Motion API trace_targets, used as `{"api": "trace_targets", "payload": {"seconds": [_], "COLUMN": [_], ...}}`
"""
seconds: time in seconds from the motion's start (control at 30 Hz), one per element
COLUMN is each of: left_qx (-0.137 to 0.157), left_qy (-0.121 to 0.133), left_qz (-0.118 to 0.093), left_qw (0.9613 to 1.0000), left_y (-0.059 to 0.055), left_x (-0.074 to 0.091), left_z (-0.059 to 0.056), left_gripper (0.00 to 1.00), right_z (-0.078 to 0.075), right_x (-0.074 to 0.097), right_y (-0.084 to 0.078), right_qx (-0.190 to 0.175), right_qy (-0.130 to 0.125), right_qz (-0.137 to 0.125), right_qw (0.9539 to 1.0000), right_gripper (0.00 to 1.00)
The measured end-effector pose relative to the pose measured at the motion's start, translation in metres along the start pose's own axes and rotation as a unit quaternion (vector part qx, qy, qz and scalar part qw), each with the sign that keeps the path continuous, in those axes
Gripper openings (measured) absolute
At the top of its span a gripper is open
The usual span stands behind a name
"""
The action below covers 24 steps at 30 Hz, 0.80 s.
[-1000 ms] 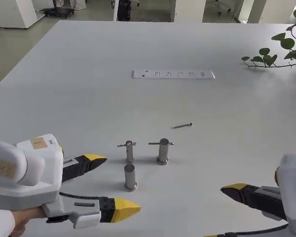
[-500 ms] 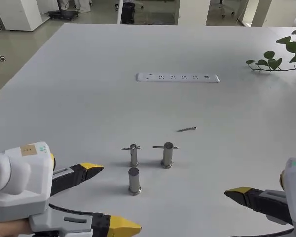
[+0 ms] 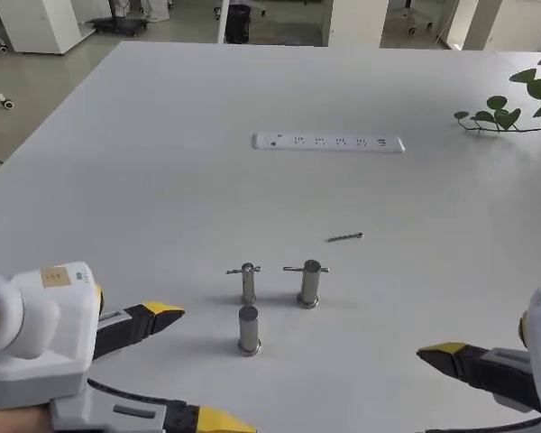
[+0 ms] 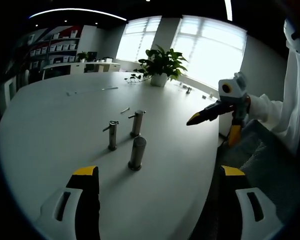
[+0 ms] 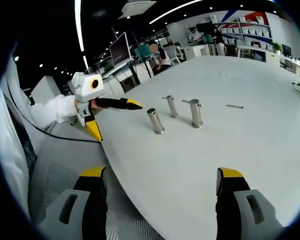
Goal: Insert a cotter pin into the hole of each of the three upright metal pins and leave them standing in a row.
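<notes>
My left gripper [image 3: 206, 365] has drawn back toward me over the last second, while the pins have kept their places; the front pin [image 3: 249, 329] stands upright with no cotter through it, just in front of the back-left pin [image 3: 248, 282] and back-right pin [image 3: 309, 284], each with a cotter crosswise near its top; the loose cotter pin [image 3: 345, 237] lies flat on the table [image 3: 162, 180] beyond them to the right, meant, I judge, for the bare pin; both tools are spread wide and empty, the right gripper [image 5: 161, 172] low at my right, well placed to fetch it; the front pin sits out of line, so the row isn't yet made.
</notes>
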<state>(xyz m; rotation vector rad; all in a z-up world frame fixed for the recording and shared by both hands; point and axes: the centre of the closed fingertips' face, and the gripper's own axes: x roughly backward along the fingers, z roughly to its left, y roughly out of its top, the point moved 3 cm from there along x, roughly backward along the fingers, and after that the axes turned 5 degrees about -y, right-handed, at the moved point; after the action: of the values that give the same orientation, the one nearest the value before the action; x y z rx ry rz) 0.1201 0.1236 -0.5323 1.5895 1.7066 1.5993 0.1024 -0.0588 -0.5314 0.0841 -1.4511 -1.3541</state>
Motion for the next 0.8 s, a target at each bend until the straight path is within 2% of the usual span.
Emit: {"api": "trace_targets", "payload": {"seconds": [0.33, 0.63, 0.8], "left_qx": [0.010, 0.033, 0.043], "left_qy": [0.003, 0.019, 0.026], "left_qz": [0.000, -0.002, -0.010], "left_qw": [0.9999, 0.9993, 0.9987], "left_y": [0.000, -0.005, -0.004], "left_x": [0.004, 0.012, 0.015], "left_z": [-0.002, 0.002, 0.003], "left_gripper": [0.99, 0.99, 0.99], "right_z": [-0.005, -0.010, -0.012], "right_x": [0.001, 0.004, 0.004], "right_y": [0.009, 0.019, 0.023], "right_qx": [-0.008, -0.006, -0.004], "right_qy": [-0.013, -0.022, -0.024], "right_qz": [-0.010, -0.012, -0.012], "right_qw": [0.9998, 0.9997, 0.9996], "right_gripper": [0.88, 0.88, 0.88]}}
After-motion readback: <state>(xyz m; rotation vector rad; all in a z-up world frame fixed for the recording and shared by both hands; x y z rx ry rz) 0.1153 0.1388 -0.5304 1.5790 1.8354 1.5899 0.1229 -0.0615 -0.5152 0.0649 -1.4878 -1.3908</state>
